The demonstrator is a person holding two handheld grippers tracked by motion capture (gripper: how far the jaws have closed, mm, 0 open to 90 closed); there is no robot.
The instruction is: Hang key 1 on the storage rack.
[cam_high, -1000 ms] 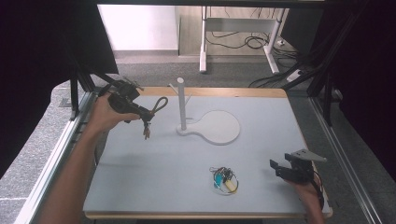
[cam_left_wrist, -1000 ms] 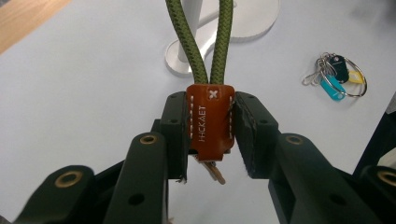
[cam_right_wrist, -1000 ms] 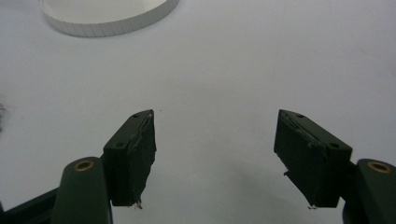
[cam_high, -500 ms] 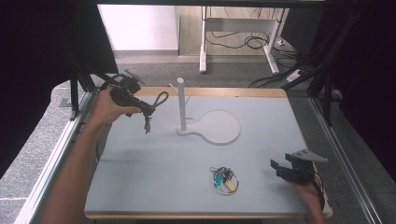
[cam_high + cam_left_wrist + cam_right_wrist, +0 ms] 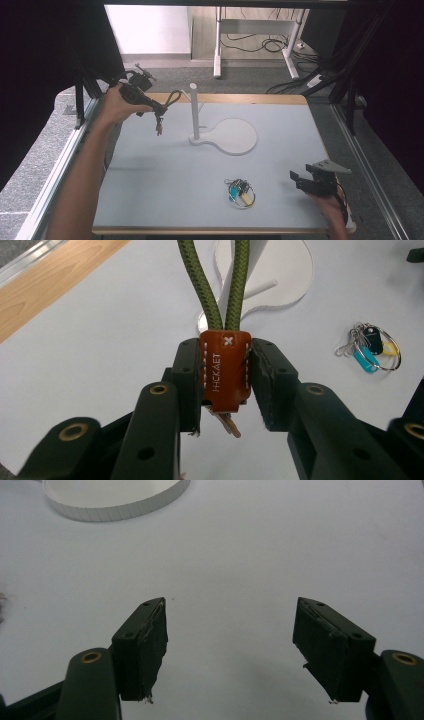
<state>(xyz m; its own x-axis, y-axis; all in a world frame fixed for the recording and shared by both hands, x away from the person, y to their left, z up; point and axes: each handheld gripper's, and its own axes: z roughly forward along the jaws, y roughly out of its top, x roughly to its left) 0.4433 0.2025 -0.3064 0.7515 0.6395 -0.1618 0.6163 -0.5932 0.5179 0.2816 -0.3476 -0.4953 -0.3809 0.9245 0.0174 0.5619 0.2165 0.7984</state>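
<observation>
Left gripper view showed your left tool [image 5: 227, 385] clamped on the green-corded brown leather key fob [image 5: 226, 371]; your right tool [image 5: 231, 650] gaped empty.

White surface with a stand and a bunch of keys

The pale surface [image 5: 165, 185] has a light wooden rim along its far edge. Toward the back lies a white stand [image 5: 231, 136], a flat round base with an upright post at its left end. Well apart, near the front, lies a key bunch [image 5: 240, 192] with blue and yellow tags.
</observation>
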